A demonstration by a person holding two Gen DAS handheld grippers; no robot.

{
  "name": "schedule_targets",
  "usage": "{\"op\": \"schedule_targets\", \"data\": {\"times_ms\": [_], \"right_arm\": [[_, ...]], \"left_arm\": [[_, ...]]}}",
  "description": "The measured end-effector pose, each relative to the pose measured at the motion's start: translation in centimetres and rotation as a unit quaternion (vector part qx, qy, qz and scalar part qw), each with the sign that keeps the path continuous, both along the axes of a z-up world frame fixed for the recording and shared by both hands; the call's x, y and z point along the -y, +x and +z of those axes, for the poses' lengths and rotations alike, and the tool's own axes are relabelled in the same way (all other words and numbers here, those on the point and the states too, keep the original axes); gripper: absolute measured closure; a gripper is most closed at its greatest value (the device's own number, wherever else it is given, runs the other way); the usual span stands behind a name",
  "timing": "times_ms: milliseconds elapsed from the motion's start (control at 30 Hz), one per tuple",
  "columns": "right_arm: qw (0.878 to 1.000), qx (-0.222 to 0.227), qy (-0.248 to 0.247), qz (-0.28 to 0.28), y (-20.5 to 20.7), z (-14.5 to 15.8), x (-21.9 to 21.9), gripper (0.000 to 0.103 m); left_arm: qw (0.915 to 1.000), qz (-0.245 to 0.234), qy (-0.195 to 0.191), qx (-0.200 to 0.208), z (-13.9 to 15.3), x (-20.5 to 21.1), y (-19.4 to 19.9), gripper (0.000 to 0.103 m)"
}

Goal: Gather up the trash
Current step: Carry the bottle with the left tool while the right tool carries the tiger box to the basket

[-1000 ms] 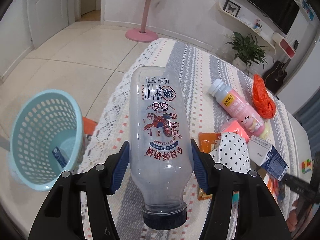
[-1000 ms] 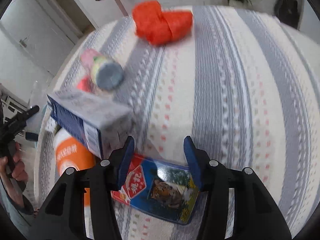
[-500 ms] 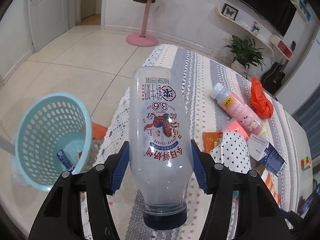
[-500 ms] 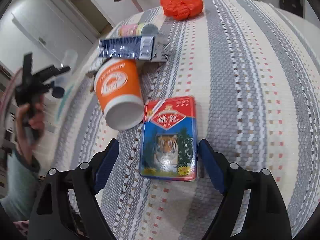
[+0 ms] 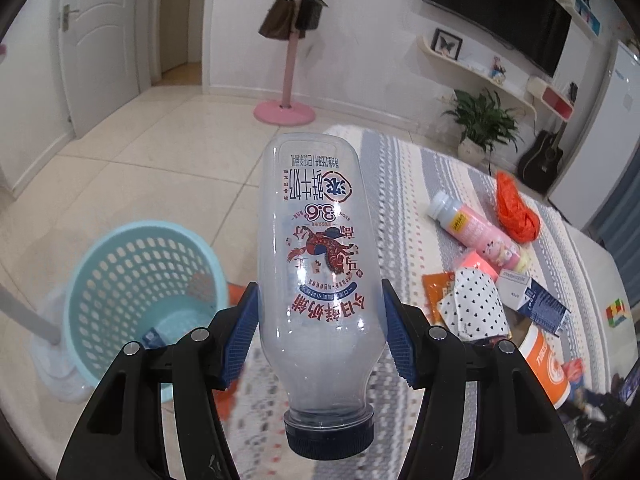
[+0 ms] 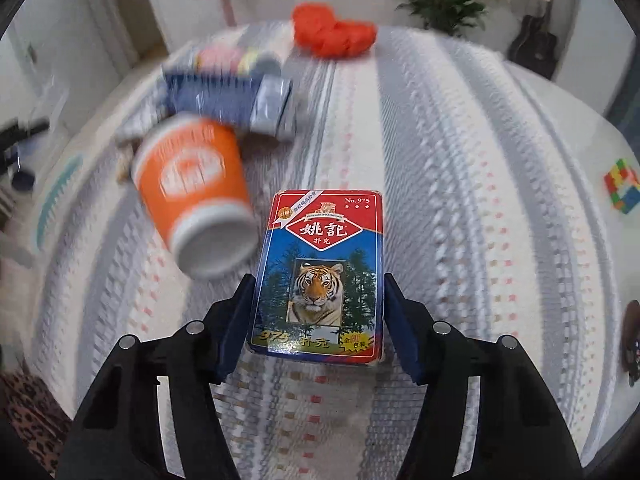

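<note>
Left wrist view: my left gripper (image 5: 319, 338) has its blue pads (image 5: 241, 338) pressed against both sides of a clear plastic milk bottle (image 5: 318, 264), which it holds with the dark blue cap toward the camera and the base pointing away, so the red and blue print reads upside down. The bottle hangs above the near edge of the table's striped cloth (image 5: 404, 168). Left of it, down on the tiled floor, I see a pale blue perforated basket (image 5: 132, 292) with a small scrap lying inside. To the right, on the cloth, lie a polka-dot wrapper (image 5: 474, 308), an orange packet (image 5: 438, 292), a pink drink bottle (image 5: 476, 232) on its side, a crumpled orange bag (image 5: 514, 208), a blue-and-white carton (image 5: 534, 306) and an orange paper cup (image 5: 546, 364).

In the right wrist view, my right gripper (image 6: 318, 326) has just been closing its jaws around a playing-card box (image 6: 320, 276) with a tiger on the front. The pads (image 6: 236, 324) sit at the box's two long edges; they look to be touching, but I cannot tell if they press on it. The box lies flat on the cloth. Just to its left the orange paper cup rests on its side, open mouth toward me. Beyond it, blurred, are the carton, the pink bottle and the orange bag. A colourful puzzle cube (image 6: 622, 190) sits well apart at the right edge.
</note>
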State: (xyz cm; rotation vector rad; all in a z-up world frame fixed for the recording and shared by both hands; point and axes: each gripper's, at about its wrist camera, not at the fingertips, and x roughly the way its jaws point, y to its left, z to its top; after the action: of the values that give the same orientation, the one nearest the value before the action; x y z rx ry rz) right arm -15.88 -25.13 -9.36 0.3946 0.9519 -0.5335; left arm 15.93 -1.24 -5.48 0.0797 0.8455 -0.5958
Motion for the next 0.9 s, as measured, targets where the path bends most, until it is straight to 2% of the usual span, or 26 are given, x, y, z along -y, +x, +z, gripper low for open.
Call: {"op": "schedule_targets", "data": {"times_ms": [100, 167, 233, 367, 467, 633, 767, 900], "right_arm": [[0.999, 0.042, -0.029, 0.012, 0.7, 4.2, -1.1, 0.044], [0.996, 0.07, -0.046, 0.04, 2.1, 6.7, -2.7, 0.044], [0.99, 0.096, -0.061, 0.079, 4.6, 9.0, -4.9, 0.044], [0.976, 0.134, -0.058, 0.161, 11.7, 11.2, -10.1, 0.044], [0.964, 0.149, -0.057, 0.213, 17.4, 11.4, -13.8, 0.044], [0.954, 0.144, -0.02, 0.264, 26.3, 9.5, -18.4, 0.044], [0.95, 0.123, 0.024, 0.287, 32.0, 6.7, -20.6, 0.044], [0.948, 0.085, 0.06, 0.301, 36.0, 2.8, -22.4, 0.044]], "left_arm": [[0.9997, 0.012, -0.019, 0.008, 1.0, -2.2, 0.3, 0.046], [0.9988, 0.026, -0.037, 0.016, 1.8, -4.1, 0.7, 0.046], [0.9975, 0.042, -0.054, 0.019, 2.4, -5.8, 1.1, 0.046], [0.9922, 0.09, -0.084, 0.016, 2.6, -10.1, 2.9, 0.046], [0.9874, 0.124, -0.098, 0.001, 2.1, -13.0, 4.5, 0.046], [0.9776, 0.176, -0.112, -0.03, 0.1, -17.5, 7.2, 0.046], [0.9701, 0.208, -0.106, -0.067, -2.6, -20.0, 9.5, 0.046], [0.9644, 0.213, -0.101, -0.121, -5.9, -20.8, 11.1, 0.046]]}}
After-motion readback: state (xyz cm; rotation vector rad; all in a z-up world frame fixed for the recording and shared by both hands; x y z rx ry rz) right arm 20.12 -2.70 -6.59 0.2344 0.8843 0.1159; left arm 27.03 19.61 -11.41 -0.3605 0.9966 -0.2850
